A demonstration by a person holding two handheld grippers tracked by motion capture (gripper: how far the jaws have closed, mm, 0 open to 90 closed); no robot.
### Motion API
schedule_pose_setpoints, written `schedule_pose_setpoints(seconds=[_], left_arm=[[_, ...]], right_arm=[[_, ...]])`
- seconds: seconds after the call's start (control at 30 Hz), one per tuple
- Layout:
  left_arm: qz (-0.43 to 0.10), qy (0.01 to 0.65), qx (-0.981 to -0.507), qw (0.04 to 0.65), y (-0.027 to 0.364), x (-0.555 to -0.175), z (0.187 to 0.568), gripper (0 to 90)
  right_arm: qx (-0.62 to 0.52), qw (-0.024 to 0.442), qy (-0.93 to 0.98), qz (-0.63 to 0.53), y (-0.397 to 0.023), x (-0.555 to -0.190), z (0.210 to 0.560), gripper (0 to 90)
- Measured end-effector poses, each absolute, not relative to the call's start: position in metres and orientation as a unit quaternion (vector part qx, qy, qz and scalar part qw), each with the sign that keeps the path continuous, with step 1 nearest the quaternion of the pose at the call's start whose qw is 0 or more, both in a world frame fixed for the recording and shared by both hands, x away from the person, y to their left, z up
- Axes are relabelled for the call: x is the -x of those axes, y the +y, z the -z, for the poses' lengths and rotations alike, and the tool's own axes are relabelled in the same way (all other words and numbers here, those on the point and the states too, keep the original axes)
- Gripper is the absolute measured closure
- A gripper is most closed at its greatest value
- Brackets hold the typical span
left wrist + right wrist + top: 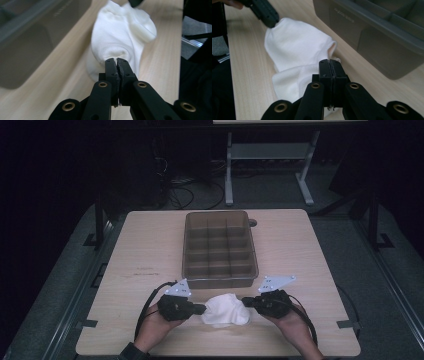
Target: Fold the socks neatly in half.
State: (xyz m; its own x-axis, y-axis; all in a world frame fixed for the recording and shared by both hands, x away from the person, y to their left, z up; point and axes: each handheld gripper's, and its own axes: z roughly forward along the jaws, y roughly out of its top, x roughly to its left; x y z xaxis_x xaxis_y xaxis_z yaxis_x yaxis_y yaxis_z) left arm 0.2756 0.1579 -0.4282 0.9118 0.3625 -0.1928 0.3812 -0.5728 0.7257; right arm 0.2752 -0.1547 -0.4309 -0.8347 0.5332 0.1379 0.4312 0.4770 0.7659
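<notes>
We see the left gripper (pixel 202 308) and right gripper (pixel 245 301) each pinching an end of the white sock (pixel 226 311) on the table (pixel 150 250), just before the empty divided bin (pixel 220 249).

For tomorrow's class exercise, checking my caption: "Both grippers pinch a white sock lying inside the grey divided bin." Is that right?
Not quite. The sock lies on the table in front of the bin, not inside it, as the high view shows. The left gripper and right gripper do pinch it.
</notes>
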Motion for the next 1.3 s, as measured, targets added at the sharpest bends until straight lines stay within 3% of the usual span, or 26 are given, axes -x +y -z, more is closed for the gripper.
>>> schedule_pose_setpoints(seconds=[0.5,0.7,0.8,0.93,1.0,1.3], left_arm=[[0.008,0.209,-0.900,0.383,0.148,-0.279,0.445,88.0],[-0.006,0.203,-0.895,0.397,0.152,-0.277,0.437,79.0],[-0.014,0.199,-0.890,0.409,0.152,-0.273,0.428,77.7],[-0.011,0.188,-0.893,0.409,0.144,-0.268,0.426,88.8],[-0.011,0.192,-0.892,0.409,0.140,-0.267,0.428,90.0],[-0.023,0.197,-0.904,0.378,0.123,-0.270,0.444,90.0]], right_arm=[[-0.290,0.045,0.873,-0.390,-0.156,-0.289,0.449,88.0],[-0.297,0.050,0.866,-0.399,-0.159,-0.289,0.449,72.8],[-0.297,0.047,0.859,-0.415,-0.165,-0.284,0.443,77.9],[-0.287,0.042,0.858,-0.423,-0.167,-0.276,0.442,85.8],[-0.286,0.041,0.860,-0.421,-0.168,-0.272,0.444,88.7],[-0.275,0.028,0.870,-0.408,-0.161,-0.272,0.454,89.7]])
